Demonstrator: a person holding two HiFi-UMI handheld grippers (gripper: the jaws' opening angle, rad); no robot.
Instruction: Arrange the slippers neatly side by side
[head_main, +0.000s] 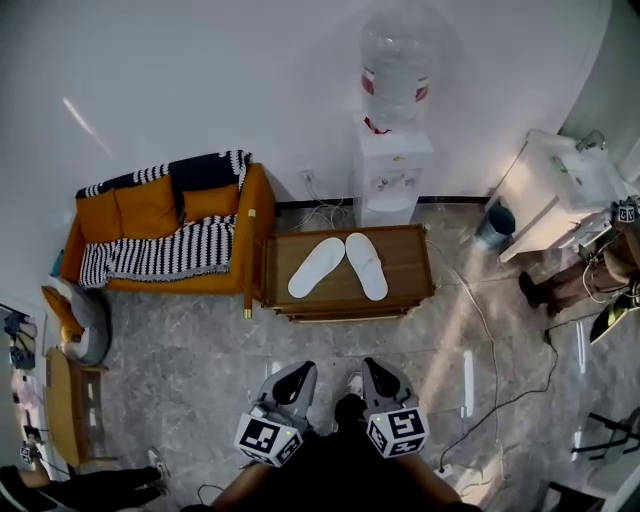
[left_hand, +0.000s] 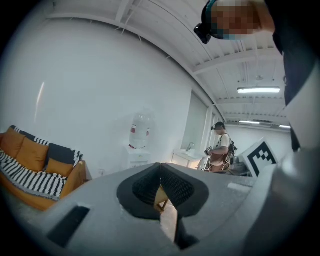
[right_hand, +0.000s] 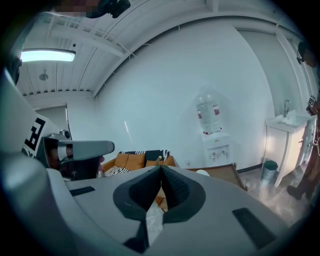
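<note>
So both slippers are sitting on the wooden coffee table, roughly in the middle of it. The left slipper and the right slipper aren't parallel. Their far ends are just about touching while the near ends splay apart, so they make an upside-down V, and the left one is tilted more. Neither gripper is anywhere close to them. The left gripper and right gripper hover just beside each other over the grey floor, well on the near side of the table. In each gripper's own view the jaws are pressed together at the tips with nothing between them, so both are clenched and empty. Left of the table there's an orange sofa with a black-and-white striped blanket draped over it, and the sofa's arm sits right next to the table's left end. On the far side of the table, against the white wall, stands a water dispenser with a big bottle on top. Over at the far right there's a white sink cabinet with a small bin beside it, and another person at the right edge.
</note>
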